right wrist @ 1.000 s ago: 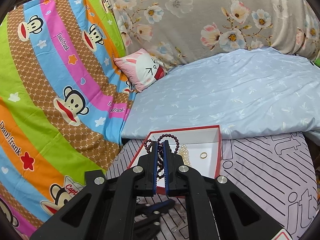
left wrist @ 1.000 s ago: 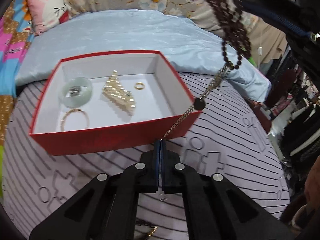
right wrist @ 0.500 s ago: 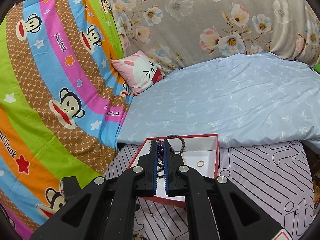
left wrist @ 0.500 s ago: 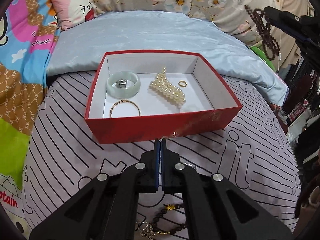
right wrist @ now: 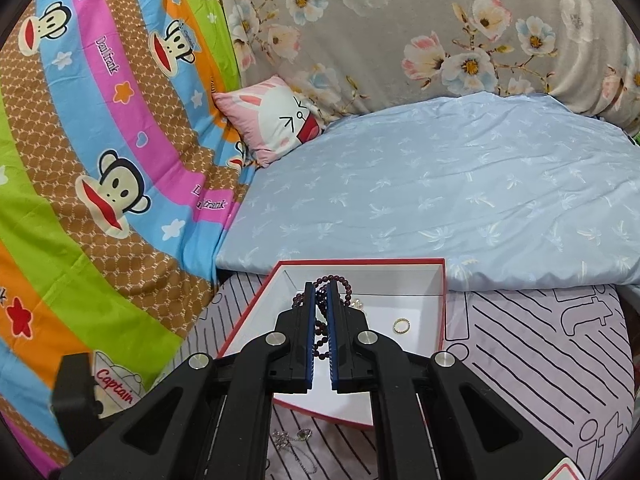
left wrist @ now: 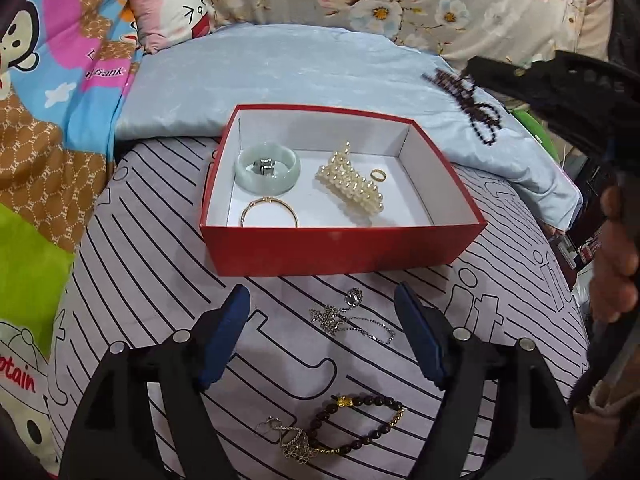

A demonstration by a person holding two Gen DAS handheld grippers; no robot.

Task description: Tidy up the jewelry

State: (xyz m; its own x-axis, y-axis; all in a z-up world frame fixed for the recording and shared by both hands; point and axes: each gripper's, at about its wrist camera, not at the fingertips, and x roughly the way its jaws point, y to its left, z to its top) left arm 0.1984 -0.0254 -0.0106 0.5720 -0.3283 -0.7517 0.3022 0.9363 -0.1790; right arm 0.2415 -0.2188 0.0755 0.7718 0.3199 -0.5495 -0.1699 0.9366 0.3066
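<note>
Nearest the left wrist camera, a dark beaded bracelet (left wrist: 362, 420) with gold links lies on the striped cover (left wrist: 152, 280) on the near side of the red box (left wrist: 344, 246), with a small silver floral piece (left wrist: 294, 442) touching its left end. A little closer to the red box, the left gripper (left wrist: 322, 312) hangs with its blue-padded fingers (left wrist: 224, 336) spread wide and holding nothing; a thin silver chain necklace (left wrist: 348, 318) lies loose on the cover between them, just in front of the box's near wall. Inside the red box, a thin gold bangle (left wrist: 269, 212) rests against the near-left part of the white floor, a pale green jade bangle (left wrist: 267, 168) sits behind it toward the left wall with a small silver ring (left wrist: 264, 167) lying inside it, a pearl hair clip (left wrist: 350, 184) runs diagonally across the middle, and a small gold ring (left wrist: 377, 175) lies just right of the clip. Above the box, the right gripper (right wrist: 320, 300) has its fingers narrowed onto a dark red bead string (right wrist: 320, 320), whose loops dangle over the box interior; from the left wrist camera the same string appears blurred off the box's far right corner. Beyond the red box a light blue quilt (right wrist: 440, 200) spreads out, a pink bunny pillow (right wrist: 276, 120) rests at its far left corner, and a monkey-print blanket (right wrist: 100, 160) lies to the left of the box.
</note>
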